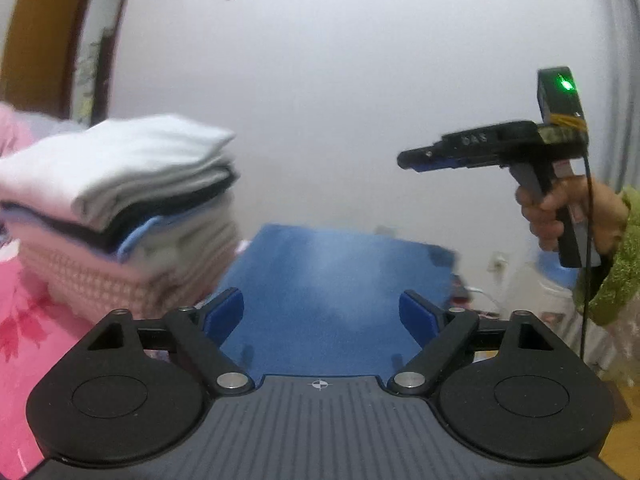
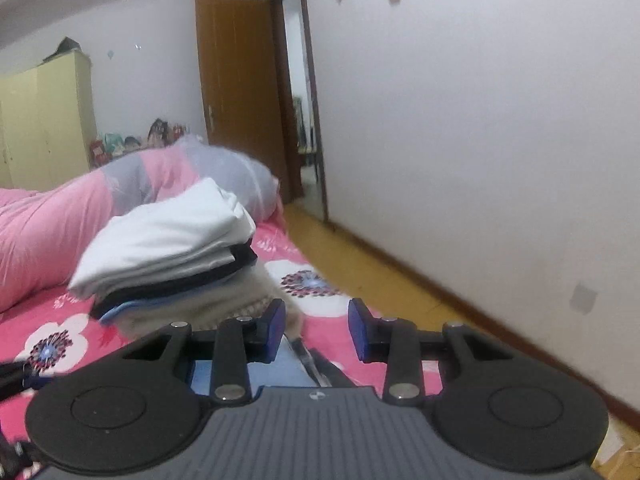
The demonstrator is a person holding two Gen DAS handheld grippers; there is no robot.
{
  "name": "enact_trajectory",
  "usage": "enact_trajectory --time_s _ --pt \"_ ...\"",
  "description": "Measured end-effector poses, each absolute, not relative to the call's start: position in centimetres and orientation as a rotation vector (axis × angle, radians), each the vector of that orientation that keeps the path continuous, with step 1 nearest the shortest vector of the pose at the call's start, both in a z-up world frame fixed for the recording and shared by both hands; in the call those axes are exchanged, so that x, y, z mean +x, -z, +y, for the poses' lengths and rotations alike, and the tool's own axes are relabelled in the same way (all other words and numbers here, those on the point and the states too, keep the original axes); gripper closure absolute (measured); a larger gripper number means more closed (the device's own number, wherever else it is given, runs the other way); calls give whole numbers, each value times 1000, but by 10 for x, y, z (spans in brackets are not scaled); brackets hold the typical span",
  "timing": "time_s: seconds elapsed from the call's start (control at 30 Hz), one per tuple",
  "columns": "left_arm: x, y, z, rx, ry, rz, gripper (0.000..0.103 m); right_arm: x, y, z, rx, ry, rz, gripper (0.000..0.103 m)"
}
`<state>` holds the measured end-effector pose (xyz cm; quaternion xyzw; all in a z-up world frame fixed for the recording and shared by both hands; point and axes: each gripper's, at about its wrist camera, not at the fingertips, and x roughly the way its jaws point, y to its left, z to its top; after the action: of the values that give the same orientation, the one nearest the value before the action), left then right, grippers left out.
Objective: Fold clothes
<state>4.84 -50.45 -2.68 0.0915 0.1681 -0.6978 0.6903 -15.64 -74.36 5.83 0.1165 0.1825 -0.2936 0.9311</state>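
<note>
A stack of folded clothes (image 1: pixel 120 200), white on top with dark, blue and pink knit layers under it, stands on the pink floral bedsheet (image 1: pixel 24 320) to the left. My left gripper (image 1: pixel 320 314) is open, nothing between its blue pads, above a flat blue cloth (image 1: pixel 336 280). My right gripper (image 1: pixel 416 158) is held up in the air at the right by a hand (image 1: pixel 560 216) in a green sleeve. In the right wrist view the right gripper (image 2: pixel 318 328) stands partly open and bare, just right of the stack (image 2: pixel 172 248).
A pink and grey quilt (image 2: pixel 60 220) is bunched behind the stack. A white wall (image 2: pixel 480 120) runs along the right, with wooden floor (image 2: pixel 360 264) beside the bed. A brown door (image 2: pixel 236 92) and a yellow wardrobe (image 2: pixel 44 120) stand at the back.
</note>
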Motion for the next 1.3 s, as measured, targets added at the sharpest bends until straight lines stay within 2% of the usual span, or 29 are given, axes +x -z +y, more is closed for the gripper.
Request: enact_trajectory --time_s 0.07,0.2,0.3,0.4,0.6,0.7,0.77,0.9,1.0,1.07,1.1,1.3 --pt "31 33 -509 296 1563 368 16 -172 -50 -729 243 591 401 66" --pt "-1 57 -528 481 1480 409 18 -169 8 -723 348 574 559 66" --pt "-12 52 -524 487 1436 412 18 -167 32 -724 462 595 602 66" --pt "-19 35 -495 483 1392 394 17 -188 9 -710 522 611 516 65" --pt "-28 7 -406 338 1343 425 7 -238 -17 -644 572 567 430 60" --pt "-38 -1 -358 228 1336 482 4 -263 -18 -601 618 504 388 53" --pt "-46 -4 -334 177 1327 509 3 -274 -16 -570 647 456 369 42" --pt "-61 -10 -295 74 1285 543 0 -283 -22 -517 646 429 356 36" --pt "-71 -8 -278 40 1217 569 0 -286 -32 -480 518 487 327 23" --pt "-79 -4 -268 43 1145 576 0 -292 -34 -458 427 551 311 7" --pt "-83 -3 -265 44 1114 580 0 -294 -34 -449 380 596 309 4" --pt "-98 2 -262 36 994 609 0 -303 -23 -427 345 721 358 1"
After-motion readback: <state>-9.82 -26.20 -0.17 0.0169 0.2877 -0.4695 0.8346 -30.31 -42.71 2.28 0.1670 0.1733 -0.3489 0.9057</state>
